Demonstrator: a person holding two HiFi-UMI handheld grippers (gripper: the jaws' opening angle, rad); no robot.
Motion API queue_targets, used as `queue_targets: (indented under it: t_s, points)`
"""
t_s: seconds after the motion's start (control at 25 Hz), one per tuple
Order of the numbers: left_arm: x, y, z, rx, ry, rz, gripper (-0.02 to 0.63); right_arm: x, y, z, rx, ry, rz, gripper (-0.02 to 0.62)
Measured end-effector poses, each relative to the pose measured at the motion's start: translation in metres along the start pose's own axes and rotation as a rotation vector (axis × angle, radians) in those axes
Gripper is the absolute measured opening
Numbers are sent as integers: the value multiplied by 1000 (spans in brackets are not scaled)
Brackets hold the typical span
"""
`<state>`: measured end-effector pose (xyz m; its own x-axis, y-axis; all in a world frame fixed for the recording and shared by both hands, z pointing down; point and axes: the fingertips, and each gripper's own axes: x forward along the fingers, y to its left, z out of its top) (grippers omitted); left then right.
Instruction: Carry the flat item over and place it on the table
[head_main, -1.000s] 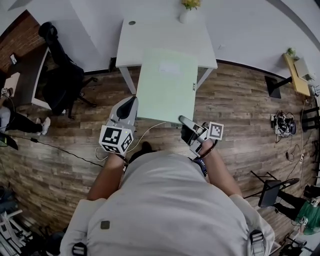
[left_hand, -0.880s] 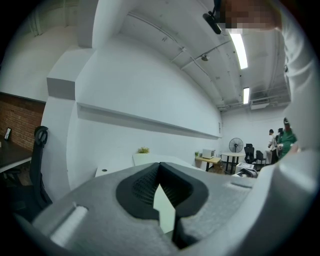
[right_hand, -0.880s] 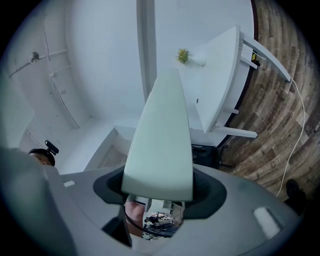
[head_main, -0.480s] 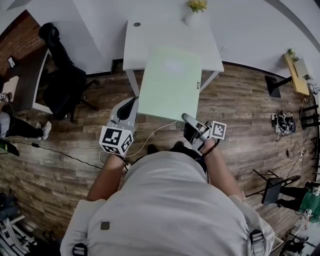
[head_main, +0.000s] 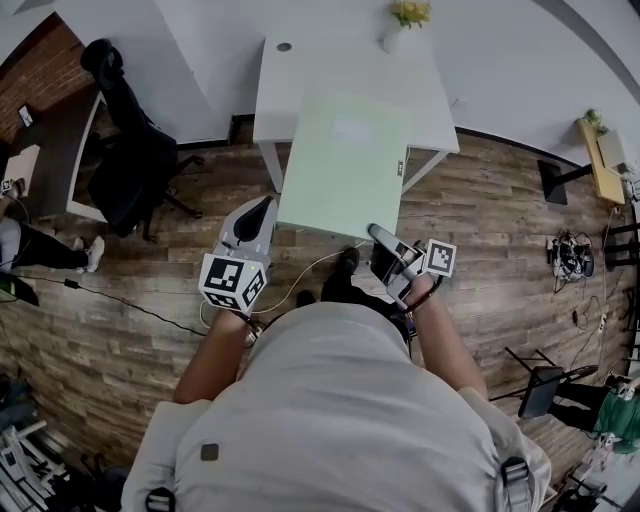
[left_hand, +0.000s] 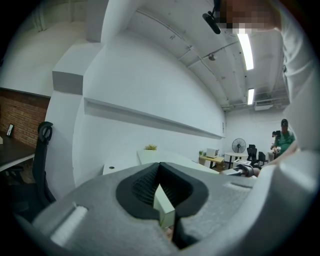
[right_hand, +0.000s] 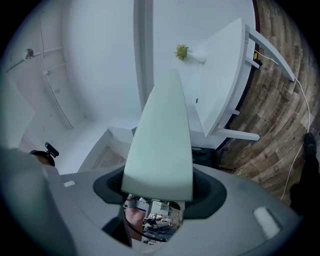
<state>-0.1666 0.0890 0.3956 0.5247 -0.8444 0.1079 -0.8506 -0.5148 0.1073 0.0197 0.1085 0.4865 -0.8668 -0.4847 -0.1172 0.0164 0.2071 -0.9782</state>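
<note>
Standing ahead, the white rectangular table (head_main: 330, 60) is being overlapped by the pale green flat rectangular panel (head_main: 345, 165), hanging level in the air because the left gripper (head_main: 262, 212) and right gripper (head_main: 383, 238) are each clamping its near edge, sharing the load.

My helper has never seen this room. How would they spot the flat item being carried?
Start at the white table against the wall. On its near side, the left gripper and right gripper hold a pale green board, the only flat panel raised off the wood floor.
</note>
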Motion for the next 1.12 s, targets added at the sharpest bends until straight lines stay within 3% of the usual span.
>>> queue_targets:
  t_s: [0.52,0.84,1.12]
  points:
    - [118,41,12,3,32,28,2,41,-38,113,36,34,9,298]
    - [212,41,21,2,38,23,2,43,-55,196,30,38,14,298]
    - [276,24,35,25,27,-16,2,25,-57,246,14,36,6,298]
